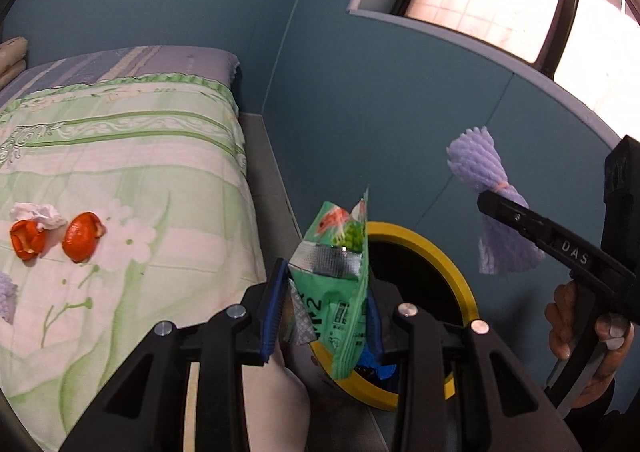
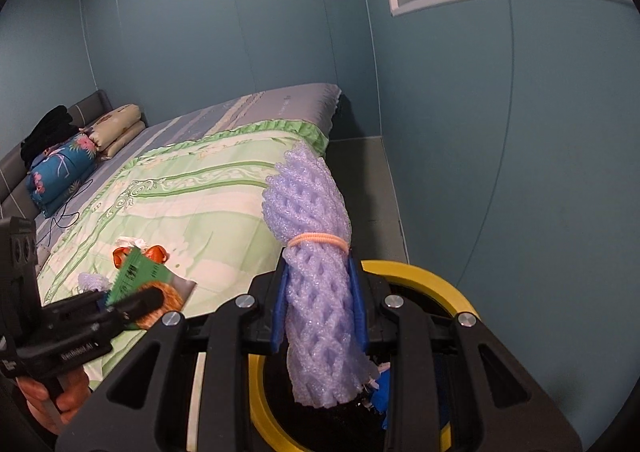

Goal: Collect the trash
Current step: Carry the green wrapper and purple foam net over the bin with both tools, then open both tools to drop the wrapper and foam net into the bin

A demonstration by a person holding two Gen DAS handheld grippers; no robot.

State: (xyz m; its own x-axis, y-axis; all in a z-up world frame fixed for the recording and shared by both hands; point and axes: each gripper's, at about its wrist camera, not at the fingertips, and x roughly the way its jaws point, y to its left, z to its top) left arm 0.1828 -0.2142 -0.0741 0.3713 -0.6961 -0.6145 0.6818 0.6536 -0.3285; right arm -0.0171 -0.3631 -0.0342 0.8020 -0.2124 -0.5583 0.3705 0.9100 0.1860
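Over yellow-rimmed bin point(image 1: 436, 252), left gripper point(image 1: 326, 316) pinches snack wrapper point(image 1: 340, 292), right gripper point(image 2: 320, 316) pinches foam net point(image 2: 316, 292).

The left hand-held gripper point(image 1: 326, 312) and its green snack packet point(image 1: 340, 292) hide much of the yellow-rimmed bin point(image 1: 440, 252). A purple foam net point(image 1: 6, 300) on the bed is cut off at the left edge.

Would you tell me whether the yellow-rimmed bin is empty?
Not empty: inside the bin, blue and white scraps show against its dark interior.
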